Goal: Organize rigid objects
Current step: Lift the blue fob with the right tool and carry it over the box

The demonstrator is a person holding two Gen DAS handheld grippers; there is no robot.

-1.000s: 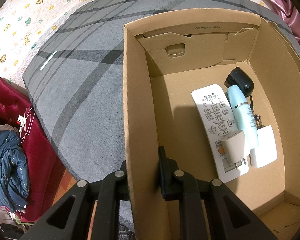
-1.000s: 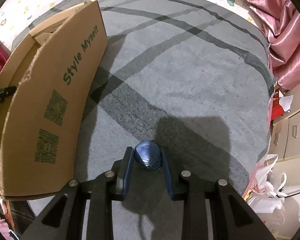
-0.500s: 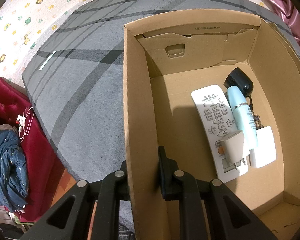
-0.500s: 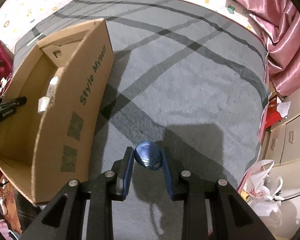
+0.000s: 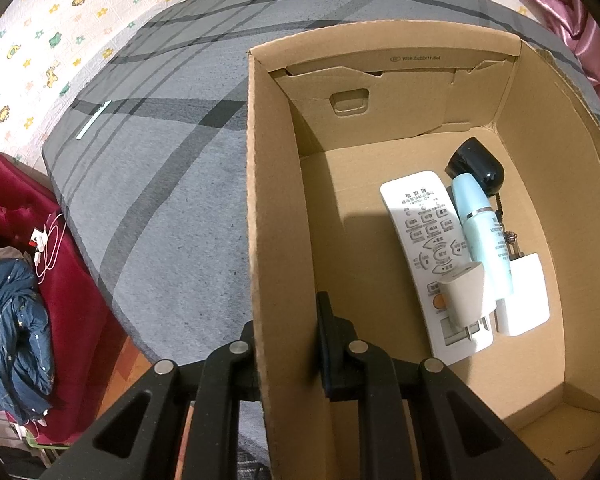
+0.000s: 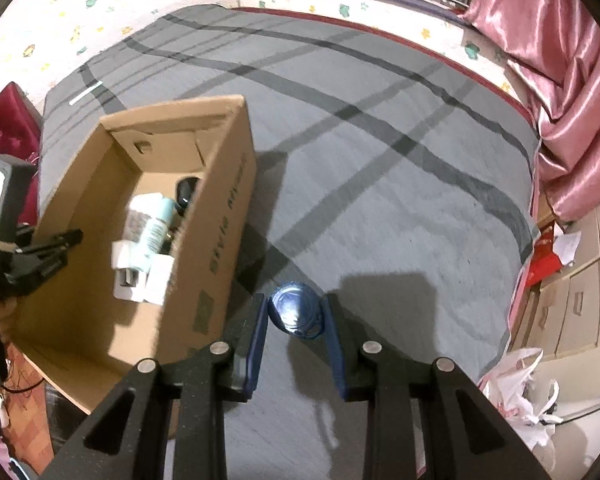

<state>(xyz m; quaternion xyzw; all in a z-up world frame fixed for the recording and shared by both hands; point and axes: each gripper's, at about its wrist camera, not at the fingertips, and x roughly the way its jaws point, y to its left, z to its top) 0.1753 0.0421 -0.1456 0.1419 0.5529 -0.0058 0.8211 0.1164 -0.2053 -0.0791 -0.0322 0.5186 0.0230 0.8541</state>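
A brown cardboard box stands on the grey rug. My left gripper is shut on its left wall, one finger outside, one inside. In the box lie a white remote, a pale blue bottle, a black object, a beige plug adapter and a white charger. In the right wrist view my right gripper is shut on a small blue round object, held above the rug just right of the box. The left gripper shows at the box's left wall.
The grey striped rug lies over a patterned floor mat. A red cushioned seat with a blue jacket stands at the left. Pink curtains, drawers and a white plastic bag are at the right.
My right gripper has risen with the blue object, so the box's inside now shows in its view. The left gripper still holds the box wall.
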